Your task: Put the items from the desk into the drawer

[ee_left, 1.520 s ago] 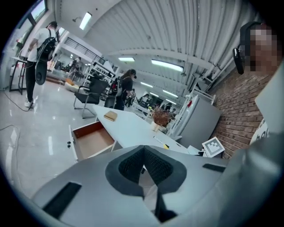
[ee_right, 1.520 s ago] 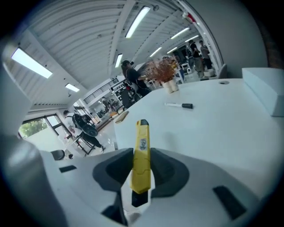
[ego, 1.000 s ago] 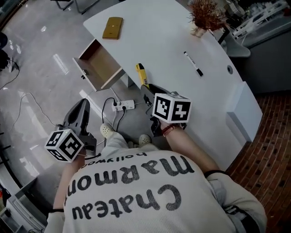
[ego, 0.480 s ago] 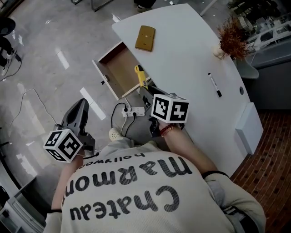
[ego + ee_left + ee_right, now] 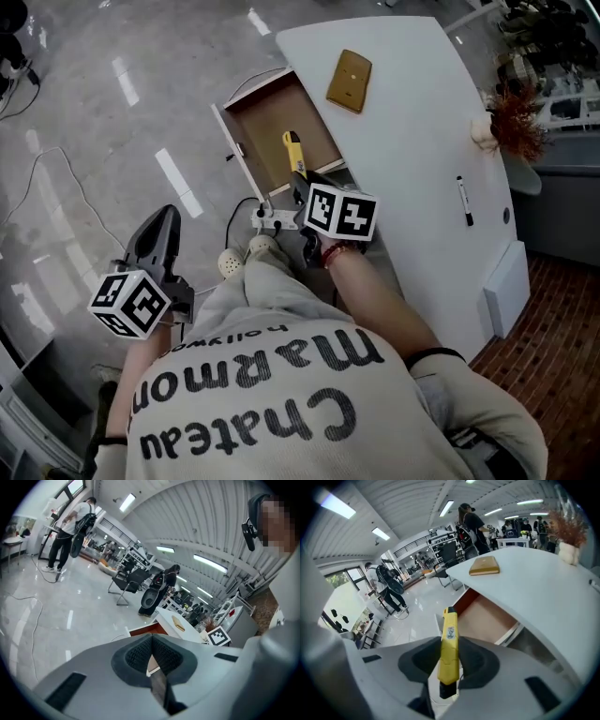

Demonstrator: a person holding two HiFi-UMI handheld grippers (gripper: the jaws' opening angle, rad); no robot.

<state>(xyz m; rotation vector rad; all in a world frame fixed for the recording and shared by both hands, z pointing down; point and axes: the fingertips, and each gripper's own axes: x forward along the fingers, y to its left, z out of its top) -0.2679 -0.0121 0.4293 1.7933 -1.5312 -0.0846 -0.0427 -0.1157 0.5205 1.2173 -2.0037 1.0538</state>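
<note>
My right gripper (image 5: 300, 180) is shut on a yellow utility knife (image 5: 292, 150), also clear in the right gripper view as the knife (image 5: 449, 648) standing out from between the jaws. The knife's tip hangs over the near edge of the open wooden drawer (image 5: 272, 112) under the white desk (image 5: 412, 122). A tan flat case (image 5: 349, 80) and a black pen (image 5: 463, 201) lie on the desk. My left gripper (image 5: 160, 225) is shut with nothing in it, low at the left over the floor, well away from the drawer.
A dried plant in a small pot (image 5: 514, 122) stands at the desk's right edge. A white power strip (image 5: 272, 217) with cables lies on the floor below the drawer. People and chairs stand far off in the room.
The right gripper with the yellow knife has come from the desk's edge to the open drawer, its tip now over the drawer. The left gripper has stayed low at the left.
</note>
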